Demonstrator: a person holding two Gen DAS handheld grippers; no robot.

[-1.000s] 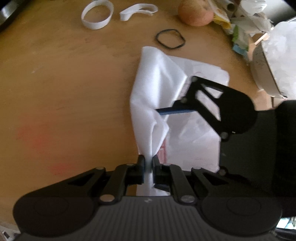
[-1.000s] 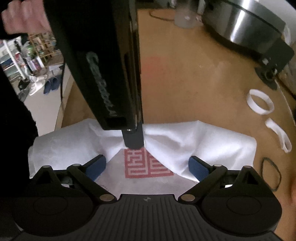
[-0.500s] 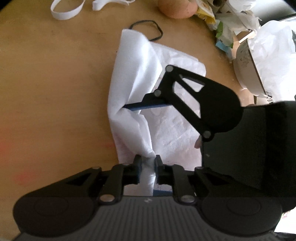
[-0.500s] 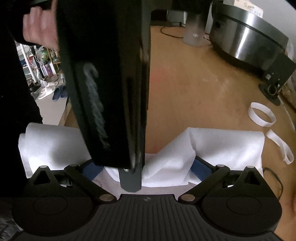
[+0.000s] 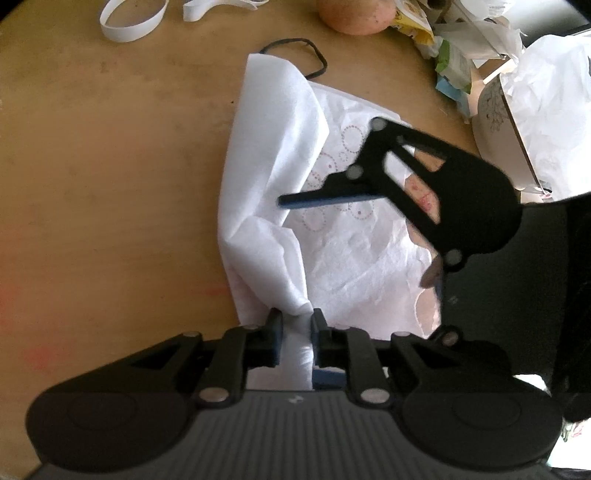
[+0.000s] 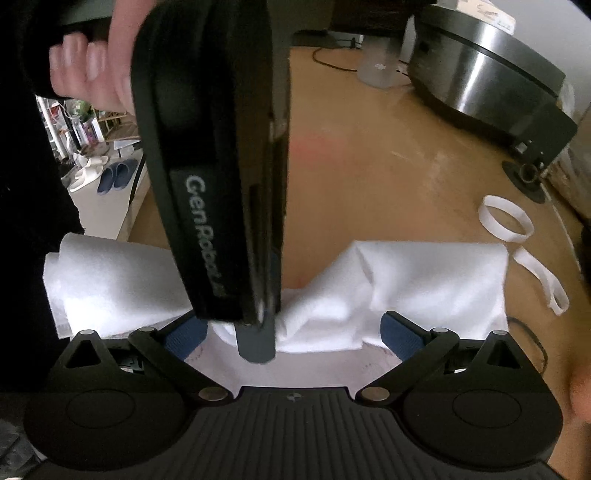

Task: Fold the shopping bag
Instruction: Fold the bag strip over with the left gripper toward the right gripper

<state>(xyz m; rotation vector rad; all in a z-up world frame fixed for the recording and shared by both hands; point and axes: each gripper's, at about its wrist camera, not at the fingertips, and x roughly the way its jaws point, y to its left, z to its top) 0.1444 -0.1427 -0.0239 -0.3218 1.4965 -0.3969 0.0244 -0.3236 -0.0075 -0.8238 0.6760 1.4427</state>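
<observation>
1. The shopping bag (image 5: pixel 266 192) is white, thin and crinkled, with a faint dotted-circle print and some red marks on its lower layer. It lies on the wooden surface (image 5: pixel 110 184), one long flap folded over along its left side.
2. The left claw (image 5: pixel 295 332) is narrow and its jaws are opening; a bunched ridge of the flap's near end stands between them, the pads no longer clearly pressing it.
3. The right claw (image 6: pixel 291 332) is spread wide over the bag's near edge, its blue pads (image 6: pixel 400 334) apart and pinching nothing.
4. Counted: one bag, two white loop strips (image 5: pixel 133 22), one black elastic loop (image 5: pixel 295 51) partly under the bag's far corner, one round fruit (image 5: pixel 356 16).
5. The surface is tan wood with faint reddish patches. Crumpled paper and wrappers crowd its far right; the right wrist view shows a steel-sided appliance (image 6: pixel 484 70) at the far edge and slippers (image 6: pixel 118 177) on the floor beyond.
</observation>
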